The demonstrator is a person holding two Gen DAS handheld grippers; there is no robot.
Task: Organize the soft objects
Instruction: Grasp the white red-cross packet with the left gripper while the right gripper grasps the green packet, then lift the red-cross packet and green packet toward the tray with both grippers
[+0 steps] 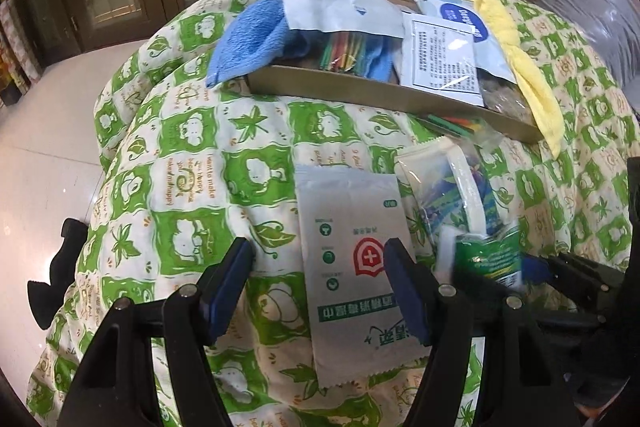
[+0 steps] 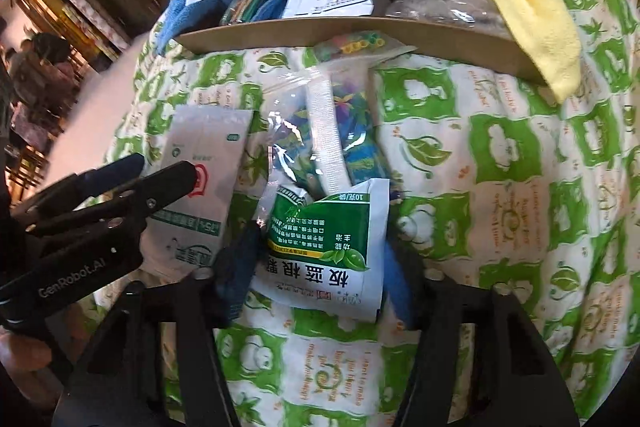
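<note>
Leftmost, the left gripper (image 1: 318, 275) hovered with jaws parted over the white wipes packet (image 1: 356, 267) lying on the green-patterned quilt (image 1: 192, 163), while beside it the right gripper (image 2: 316, 267) clasped the green-and-white sachet (image 2: 324, 247) below the filled cardboard box (image 2: 320, 31).

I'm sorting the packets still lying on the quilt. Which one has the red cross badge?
The flat white sachet between the left gripper fingers. The green-and-white sachet and clear bag beside it have none.
</note>
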